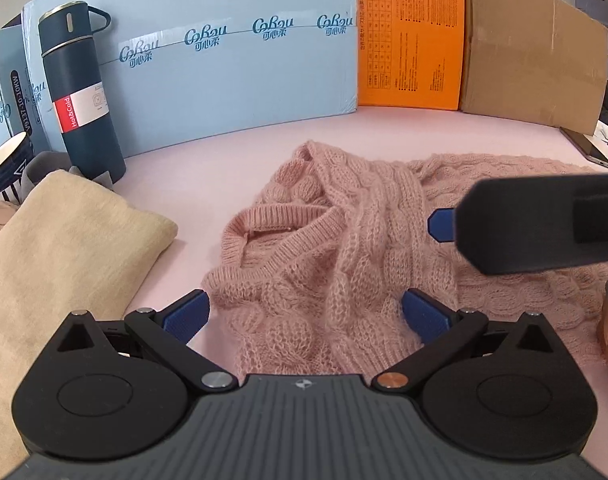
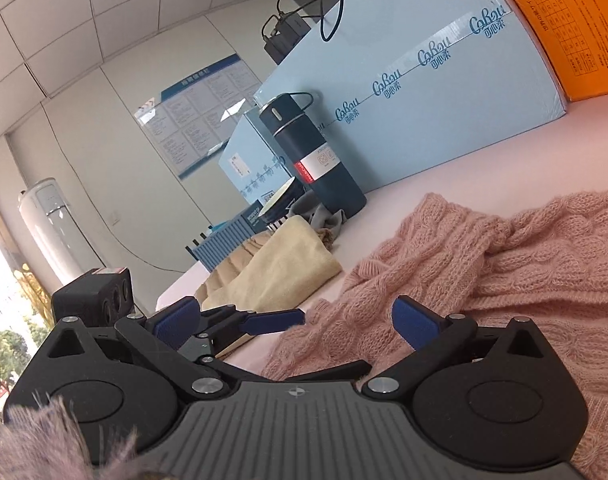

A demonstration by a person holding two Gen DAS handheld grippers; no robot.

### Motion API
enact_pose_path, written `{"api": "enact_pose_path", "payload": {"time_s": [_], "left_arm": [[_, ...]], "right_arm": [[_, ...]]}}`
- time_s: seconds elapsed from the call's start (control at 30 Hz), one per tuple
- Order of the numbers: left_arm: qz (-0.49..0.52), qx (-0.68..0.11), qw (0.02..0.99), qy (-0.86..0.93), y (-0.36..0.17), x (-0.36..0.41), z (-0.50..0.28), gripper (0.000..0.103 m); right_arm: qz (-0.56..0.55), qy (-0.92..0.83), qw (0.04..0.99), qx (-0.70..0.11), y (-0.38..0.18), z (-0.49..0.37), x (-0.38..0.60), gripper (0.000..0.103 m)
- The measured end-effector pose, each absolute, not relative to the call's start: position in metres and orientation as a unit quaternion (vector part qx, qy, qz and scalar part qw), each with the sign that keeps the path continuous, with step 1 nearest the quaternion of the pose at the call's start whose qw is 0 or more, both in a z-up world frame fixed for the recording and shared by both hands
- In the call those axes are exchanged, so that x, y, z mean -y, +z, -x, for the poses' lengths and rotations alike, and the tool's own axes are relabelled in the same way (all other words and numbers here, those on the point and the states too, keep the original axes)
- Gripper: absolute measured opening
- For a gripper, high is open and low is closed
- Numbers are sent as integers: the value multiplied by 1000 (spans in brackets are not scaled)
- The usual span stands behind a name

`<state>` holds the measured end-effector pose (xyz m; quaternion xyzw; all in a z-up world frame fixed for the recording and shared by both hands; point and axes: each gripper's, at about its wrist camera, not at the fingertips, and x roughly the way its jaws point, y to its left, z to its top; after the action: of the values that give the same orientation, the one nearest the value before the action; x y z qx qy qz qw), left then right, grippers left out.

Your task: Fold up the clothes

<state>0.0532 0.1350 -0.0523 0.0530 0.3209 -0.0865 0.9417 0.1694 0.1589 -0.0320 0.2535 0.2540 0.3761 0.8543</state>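
Note:
A pink cable-knit sweater [image 1: 344, 248] lies rumpled on the pink table, collar toward the left; it also shows in the right wrist view [image 2: 484, 280]. My left gripper [image 1: 306, 316] is open, its blue pads on either side of the sweater's near edge. My right gripper [image 2: 295, 322] is open, low over the sweater's edge. It enters the left wrist view from the right, where one blue fingertip [image 1: 442, 224] rests over the knit. The left gripper's blue fingertips [image 2: 271, 322] show just ahead in the right wrist view.
A folded beige cloth [image 1: 63, 264] lies left of the sweater. A dark blue thermos [image 1: 79, 92] and a bowl [image 1: 3, 164] stand behind it. Light blue boxes [image 1: 231, 64], an orange box [image 1: 408, 36] and a cardboard box [image 1: 532, 52] wall the back. A phone [image 1: 588, 148] lies at the far right.

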Motion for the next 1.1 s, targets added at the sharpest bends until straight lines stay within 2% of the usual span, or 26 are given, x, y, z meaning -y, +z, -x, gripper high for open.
{"api": "enact_pose_path", "payload": {"time_s": [0.1,0.33,0.5,0.63,0.8,1.1], "left_arm": [[-48,-319,942,-90,-52,-136,-52,103],[-45,-316,943,-93,-52,-139,-51,103],[-45,-314,944,-87,-51,-140,-51,103],[-32,-281,954,-94,-44,-146,-39,103],[-29,-290,953,-79,-45,-147,-43,103],[-42,-301,950,-64,-48,-145,-46,103]], "right_arm": [[-259,377,854,-246,-32,-168,-156,103],[-315,386,852,-159,-31,-155,-133,103],[-339,356,860,-137,-32,-150,-120,103],[-329,346,869,-131,-29,-141,-118,103],[-268,364,876,-165,-17,-116,-125,103],[23,366,906,-213,3,-46,-140,103]]}}
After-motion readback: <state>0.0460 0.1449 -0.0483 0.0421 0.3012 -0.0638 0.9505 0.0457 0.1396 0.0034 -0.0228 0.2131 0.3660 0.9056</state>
